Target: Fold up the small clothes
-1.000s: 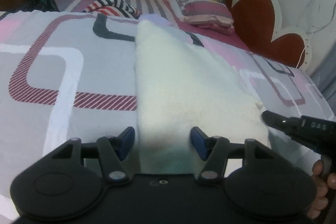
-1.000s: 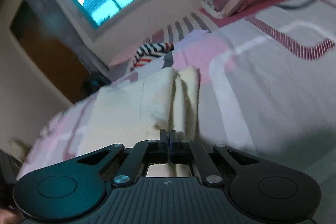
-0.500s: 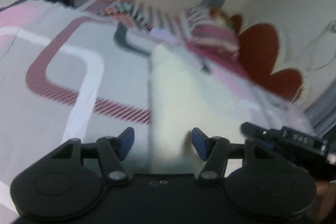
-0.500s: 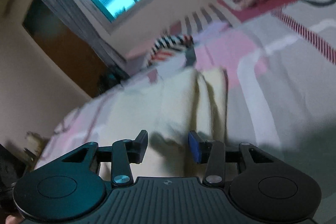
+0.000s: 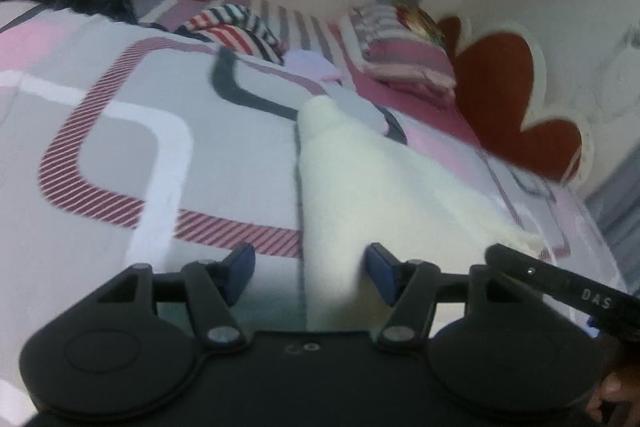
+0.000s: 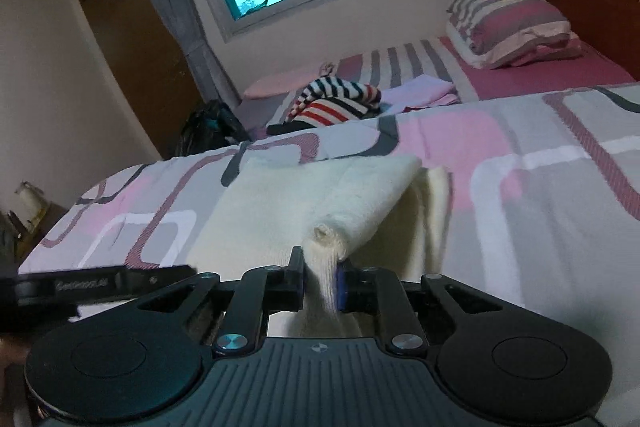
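Right gripper (image 6: 320,281): closing on a bunched corner of the cream garment (image 6: 280,211), lifting it to fold.
Left gripper (image 5: 310,267): wide, opening astride the garment's near edge, gripping nothing.

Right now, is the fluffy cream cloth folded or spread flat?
Partly folded: the fluffy cream cloth shows doubled layers, one bunched corner raised off the bed.
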`<state>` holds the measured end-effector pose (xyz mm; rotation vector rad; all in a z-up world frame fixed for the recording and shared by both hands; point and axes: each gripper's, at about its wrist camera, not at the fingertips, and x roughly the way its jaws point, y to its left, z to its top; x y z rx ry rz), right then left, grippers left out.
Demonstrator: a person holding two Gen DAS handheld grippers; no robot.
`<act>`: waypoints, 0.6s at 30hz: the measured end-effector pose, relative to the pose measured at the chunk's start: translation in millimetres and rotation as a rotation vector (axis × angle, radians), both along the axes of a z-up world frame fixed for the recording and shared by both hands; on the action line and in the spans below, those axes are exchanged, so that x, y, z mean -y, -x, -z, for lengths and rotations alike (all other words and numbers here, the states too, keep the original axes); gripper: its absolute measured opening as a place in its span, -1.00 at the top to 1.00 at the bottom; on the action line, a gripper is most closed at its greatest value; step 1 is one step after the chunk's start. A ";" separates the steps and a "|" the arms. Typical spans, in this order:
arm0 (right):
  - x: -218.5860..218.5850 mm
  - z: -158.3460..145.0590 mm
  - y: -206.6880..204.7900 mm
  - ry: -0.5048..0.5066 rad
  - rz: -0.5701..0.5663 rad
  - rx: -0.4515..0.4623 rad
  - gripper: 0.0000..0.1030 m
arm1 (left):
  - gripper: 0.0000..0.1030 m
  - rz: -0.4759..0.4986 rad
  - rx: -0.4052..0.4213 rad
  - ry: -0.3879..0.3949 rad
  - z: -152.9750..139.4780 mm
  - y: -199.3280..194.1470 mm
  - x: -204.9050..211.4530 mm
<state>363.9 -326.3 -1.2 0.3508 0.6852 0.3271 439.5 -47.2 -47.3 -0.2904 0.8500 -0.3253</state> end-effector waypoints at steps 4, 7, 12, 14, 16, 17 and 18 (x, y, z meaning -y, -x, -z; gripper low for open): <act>14.1 26.1 4.0 -0.020 0.033 -0.072 0.74 | -0.33 0.044 0.003 -0.078 10.3 -2.8 18.5; 25.3 29.9 5.7 -0.095 0.061 -0.075 0.63 | -0.23 0.062 0.009 -0.099 8.6 -0.5 22.5; 40.5 3.8 12.0 -0.041 0.157 0.010 0.07 | -0.05 0.115 0.121 -0.190 -17.7 -3.5 41.8; 39.3 0.3 1.8 -0.017 0.140 0.020 0.81 | -0.05 0.132 0.131 -0.217 -20.3 -10.7 52.3; 29.7 -0.3 -11.0 0.034 0.090 0.014 0.96 | -0.08 0.157 0.119 -0.242 -17.4 -19.9 63.0; 23.1 2.2 -18.7 0.068 0.060 0.003 1.00 | -0.08 0.163 0.111 -0.251 -14.4 -22.7 66.7; 16.9 7.4 -24.4 0.101 0.044 -0.014 1.00 | -0.09 0.169 0.106 -0.260 -11.9 -25.2 70.1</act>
